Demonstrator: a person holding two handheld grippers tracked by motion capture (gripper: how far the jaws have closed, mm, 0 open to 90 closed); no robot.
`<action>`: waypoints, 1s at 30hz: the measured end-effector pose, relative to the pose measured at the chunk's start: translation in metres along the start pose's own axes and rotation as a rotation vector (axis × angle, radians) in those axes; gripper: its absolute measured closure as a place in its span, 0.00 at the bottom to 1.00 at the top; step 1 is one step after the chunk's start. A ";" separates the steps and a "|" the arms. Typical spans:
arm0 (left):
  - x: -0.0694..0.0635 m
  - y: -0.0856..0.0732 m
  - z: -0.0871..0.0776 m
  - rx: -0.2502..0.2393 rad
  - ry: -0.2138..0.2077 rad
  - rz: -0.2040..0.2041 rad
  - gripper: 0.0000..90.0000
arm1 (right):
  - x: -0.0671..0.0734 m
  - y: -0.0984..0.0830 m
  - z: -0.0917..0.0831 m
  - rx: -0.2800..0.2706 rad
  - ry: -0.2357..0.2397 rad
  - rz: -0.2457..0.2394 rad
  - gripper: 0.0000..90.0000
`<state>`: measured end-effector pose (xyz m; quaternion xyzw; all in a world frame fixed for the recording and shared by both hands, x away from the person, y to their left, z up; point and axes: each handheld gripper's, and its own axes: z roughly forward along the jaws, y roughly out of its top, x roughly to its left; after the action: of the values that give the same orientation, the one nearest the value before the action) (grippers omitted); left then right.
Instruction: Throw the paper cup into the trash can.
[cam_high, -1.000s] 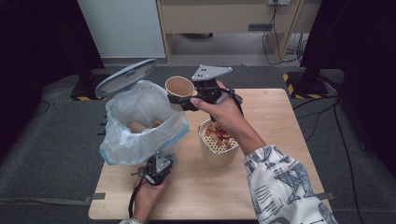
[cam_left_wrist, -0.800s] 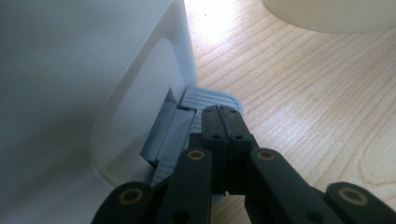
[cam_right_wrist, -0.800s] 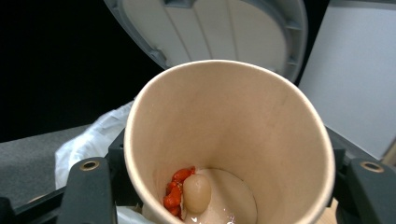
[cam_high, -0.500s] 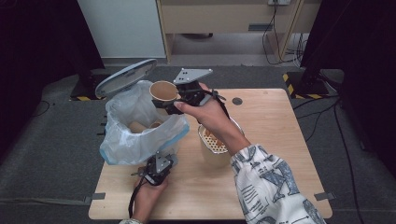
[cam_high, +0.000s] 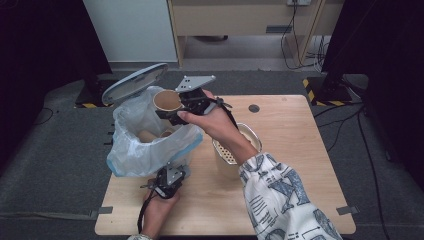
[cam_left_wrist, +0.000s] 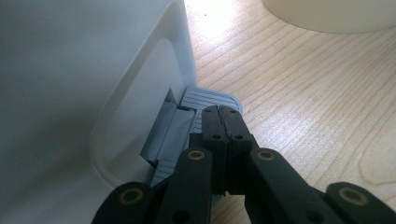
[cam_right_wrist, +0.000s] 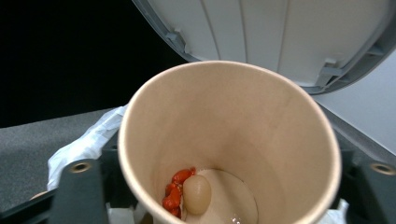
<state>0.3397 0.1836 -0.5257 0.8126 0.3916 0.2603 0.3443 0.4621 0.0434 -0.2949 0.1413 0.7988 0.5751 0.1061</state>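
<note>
A brown paper cup (cam_high: 167, 100) is clamped upright in my right gripper (cam_high: 169, 108) above the open mouth of a white pedal bin (cam_high: 150, 145) lined with a plastic bag (cam_high: 127, 152). In the right gripper view the cup (cam_right_wrist: 229, 121) holds red bits (cam_right_wrist: 176, 193) and a pale lump (cam_right_wrist: 197, 193) at its bottom, with my right gripper (cam_right_wrist: 229, 196) shut on its sides. My left gripper (cam_high: 170, 177) sits at the bin's foot. Its jaws are shut, and the left gripper (cam_left_wrist: 219, 114) rests tip-down on the grey pedal (cam_left_wrist: 205, 97).
The bin's grey lid (cam_high: 134, 82) stands raised behind the cup. A cream bowl (cam_high: 239, 150) with a perforated side stands on the wooden table (cam_high: 290, 190) right of the bin, under my right forearm. Brown cups lie inside the bag.
My right gripper has carried the cup leftward, from above the bowl to over the bin's opening. The left gripper has stayed on the pedal and the lid has stayed up.
</note>
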 end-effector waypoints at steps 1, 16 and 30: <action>0.000 0.000 0.000 0.000 0.000 -0.001 0.99 | 0.001 0.000 0.001 0.001 0.003 0.002 0.24; 0.000 0.000 0.000 -0.001 -0.001 -0.002 0.99 | -0.008 -0.007 -0.013 -0.004 -0.030 0.039 0.12; 0.000 0.000 0.000 -0.002 0.000 -0.002 0.99 | -0.018 -0.019 -0.030 0.012 -0.065 0.059 0.12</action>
<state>0.3398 0.1835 -0.5258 0.8120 0.3920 0.2602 0.3453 0.4669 0.0048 -0.3029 0.1840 0.7938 0.5683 0.1142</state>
